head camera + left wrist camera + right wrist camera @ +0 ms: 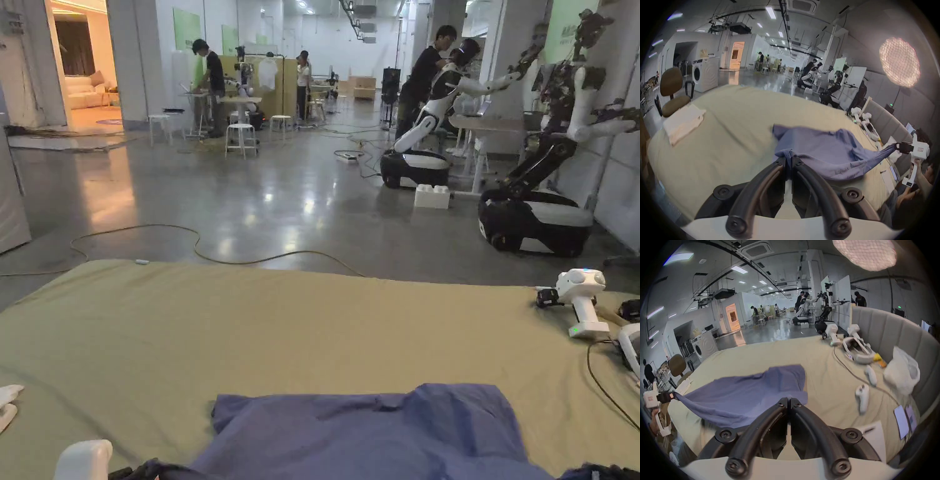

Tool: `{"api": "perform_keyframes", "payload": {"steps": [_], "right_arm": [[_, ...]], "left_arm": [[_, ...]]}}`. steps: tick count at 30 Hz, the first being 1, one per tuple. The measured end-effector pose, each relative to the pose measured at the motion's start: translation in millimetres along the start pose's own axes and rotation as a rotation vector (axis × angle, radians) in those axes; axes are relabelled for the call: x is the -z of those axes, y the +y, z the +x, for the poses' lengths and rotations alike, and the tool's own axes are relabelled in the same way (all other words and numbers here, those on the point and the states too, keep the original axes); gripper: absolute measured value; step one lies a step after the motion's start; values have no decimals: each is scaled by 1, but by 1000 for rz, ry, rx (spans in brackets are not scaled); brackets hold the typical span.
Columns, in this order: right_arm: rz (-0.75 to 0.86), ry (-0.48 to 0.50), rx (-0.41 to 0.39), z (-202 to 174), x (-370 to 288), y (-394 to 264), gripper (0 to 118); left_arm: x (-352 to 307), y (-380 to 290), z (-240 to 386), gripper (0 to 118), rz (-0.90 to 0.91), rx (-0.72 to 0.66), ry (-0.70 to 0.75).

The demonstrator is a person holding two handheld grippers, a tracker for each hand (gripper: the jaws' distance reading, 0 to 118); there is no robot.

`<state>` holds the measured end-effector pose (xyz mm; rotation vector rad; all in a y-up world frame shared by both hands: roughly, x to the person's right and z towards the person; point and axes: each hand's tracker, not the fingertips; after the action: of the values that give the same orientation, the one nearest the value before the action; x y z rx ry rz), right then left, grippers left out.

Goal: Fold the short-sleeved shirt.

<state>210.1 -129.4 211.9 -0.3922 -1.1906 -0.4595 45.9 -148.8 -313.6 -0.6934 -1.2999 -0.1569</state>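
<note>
A blue short-sleeved shirt [375, 431] lies on the beige bed sheet [250, 325], its near edge lifted off the sheet. My left gripper [788, 156] is shut on the shirt's [818, 146] near left corner. My right gripper [789, 400] is shut on the near right corner of the shirt [745, 394]. The shirt hangs stretched between them, its far part resting on the sheet. In the left gripper view the right gripper [897, 146] shows at the far right with cloth in its jaws. In the right gripper view the left gripper [673, 395] shows at the far left, pinching cloth.
A folded white cloth [683, 123] lies at the bed's left edge beside a brown office chair [672, 91]. White hand-held devices [581, 300], a cable [851, 369] and a white bag [903, 376] lie along the right side by a grey headboard [883, 331]. Robots and people stand across the floor.
</note>
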Motion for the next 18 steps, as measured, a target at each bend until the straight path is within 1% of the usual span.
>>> {"api": "perform_keyframes", "payload": {"steps": [1,2,3,5,6,7,11,15,18], "right_arm": [[20,-26,1,1,-11,-16,3],[-4,-45,24,2,-21,-35,3],[-50,-26,45,6,-30,-49,3],[-48,-45,91,16,-44,-75,3],[-66,-41,79,19,-50,-84,3],[-65,-73,70,20,-58,-96,3],[-78,-112,86,26,-82,-125,3],[-95,-130,103,35,-94,-139,3],[-107,-159,92,40,-95,-145,3]], "left_arm": [[-8,-16,-1,8,8,2,14],[-17,-32,-3,8,7,25,60],[-26,-45,-5,8,4,25,85],[-43,-66,-10,8,-23,17,65],[-50,-74,-11,8,-26,12,70],[-57,-81,-13,8,-34,11,72],[-75,-100,-24,8,-56,-14,80],[-84,-107,-31,8,-69,-45,91],[-89,-111,-32,8,-84,-48,83]]}}
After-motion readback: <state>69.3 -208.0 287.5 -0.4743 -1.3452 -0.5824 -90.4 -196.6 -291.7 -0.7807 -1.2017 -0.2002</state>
